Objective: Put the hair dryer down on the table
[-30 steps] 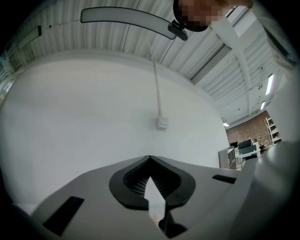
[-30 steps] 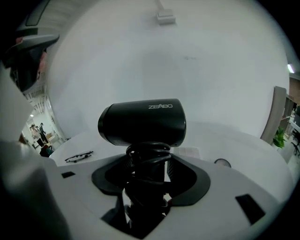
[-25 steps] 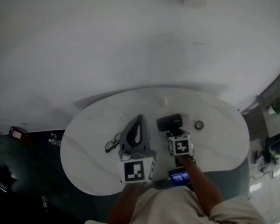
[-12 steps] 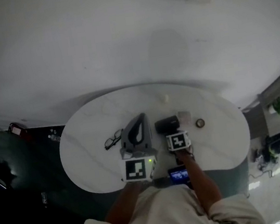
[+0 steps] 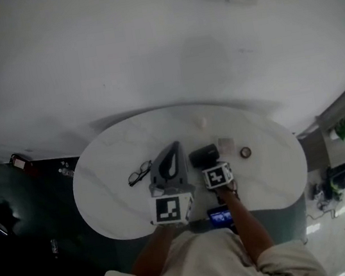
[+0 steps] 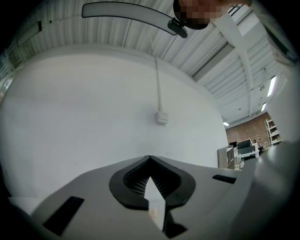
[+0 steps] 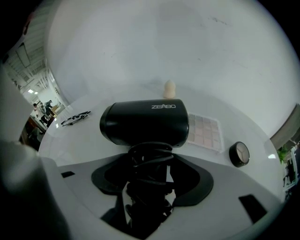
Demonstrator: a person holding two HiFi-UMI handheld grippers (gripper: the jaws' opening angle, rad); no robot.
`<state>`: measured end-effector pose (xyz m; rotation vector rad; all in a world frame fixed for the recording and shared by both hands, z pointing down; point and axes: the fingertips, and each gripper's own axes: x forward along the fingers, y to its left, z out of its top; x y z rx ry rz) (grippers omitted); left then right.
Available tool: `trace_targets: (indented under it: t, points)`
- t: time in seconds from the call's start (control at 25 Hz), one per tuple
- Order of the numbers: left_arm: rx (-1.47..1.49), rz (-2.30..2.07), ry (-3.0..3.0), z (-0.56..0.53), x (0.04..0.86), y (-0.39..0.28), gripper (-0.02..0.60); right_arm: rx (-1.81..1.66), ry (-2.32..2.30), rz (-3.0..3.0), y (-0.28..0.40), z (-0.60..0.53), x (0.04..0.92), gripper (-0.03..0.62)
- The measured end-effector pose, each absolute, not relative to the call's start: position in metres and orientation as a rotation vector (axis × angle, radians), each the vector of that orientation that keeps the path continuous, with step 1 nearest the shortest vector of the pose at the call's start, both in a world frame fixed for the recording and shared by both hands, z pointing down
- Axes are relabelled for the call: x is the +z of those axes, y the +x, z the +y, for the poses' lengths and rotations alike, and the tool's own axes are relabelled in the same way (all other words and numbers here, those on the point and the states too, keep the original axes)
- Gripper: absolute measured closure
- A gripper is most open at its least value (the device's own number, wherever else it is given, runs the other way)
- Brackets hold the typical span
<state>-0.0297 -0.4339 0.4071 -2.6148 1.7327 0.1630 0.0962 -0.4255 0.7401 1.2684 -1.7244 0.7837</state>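
Observation:
The black hair dryer (image 7: 145,123) has its cord wound round the handle, and my right gripper (image 7: 149,161) is shut on that handle. Its barrel lies crosswise just over the white oval table (image 5: 104,197); I cannot tell whether it touches. From the head view the hair dryer (image 5: 203,156) is at mid-table, with the right gripper (image 5: 211,166) right behind it. To its left my left gripper (image 5: 174,147) is shut and holds nothing, its grey jaws meeting in a point. The left gripper (image 6: 150,159) looks up at the wall.
Eyeglasses (image 5: 139,172) lie left of the left gripper. A pale palette (image 7: 205,131) and a small round case (image 7: 239,153) sit right of the dryer. A small cream object (image 7: 168,89) stands behind it. A phone (image 5: 220,217) rests at the near edge.
The right gripper has carried the hair dryer a little to the left, uncovering the pale palette beside it. The left gripper has barely moved.

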Motion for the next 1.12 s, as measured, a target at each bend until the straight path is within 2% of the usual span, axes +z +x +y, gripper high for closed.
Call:
trace_targets:
  t: [0.12,0.48,0.84,1.12]
  points:
    - [0.164,1.732,-2.615,-0.433,0.407,-0.032,0.584,0.77,1.275,-1.739,0.094,-0.425,0.737,0.292]
    - [0.168,1.738,-2.608,-0.434,0.407,-0.037,0.584,0.693,1.377,-1.832,0.1,-0.426,0.7,0.283]
    - [0.166,1.721,-2.607,-0.434,0.402,-0.04,0.584,0.463,1.609,-2.114,0.1,-0.437,0.57,0.283]
    - [0.189,1.715,-2.607,-0.434,0.396,-0.039,0.583,0.086,1.712,-2.355,0.085,-0.432,0.457,0.283]
